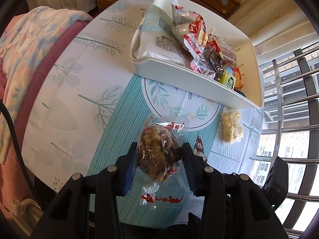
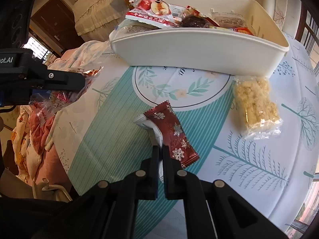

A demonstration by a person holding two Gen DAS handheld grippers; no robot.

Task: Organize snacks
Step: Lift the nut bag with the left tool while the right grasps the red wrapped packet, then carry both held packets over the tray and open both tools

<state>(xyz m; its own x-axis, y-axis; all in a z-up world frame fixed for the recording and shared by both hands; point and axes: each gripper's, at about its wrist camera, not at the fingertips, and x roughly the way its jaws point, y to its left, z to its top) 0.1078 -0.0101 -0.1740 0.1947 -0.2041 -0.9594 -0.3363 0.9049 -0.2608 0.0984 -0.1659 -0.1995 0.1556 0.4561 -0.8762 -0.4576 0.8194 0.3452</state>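
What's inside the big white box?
The white box holds a pile of snack packets: a pale bag, a red apple-picture packet, dark wrapped sweets, a green pack. Anything beneath the pile is hidden.

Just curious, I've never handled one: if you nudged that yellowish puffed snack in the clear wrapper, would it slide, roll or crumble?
The puffed snack lies flat, so it would probably slide, not roll. It looks airy, likely light. Its lumpy clusters may crumble if squeezed.
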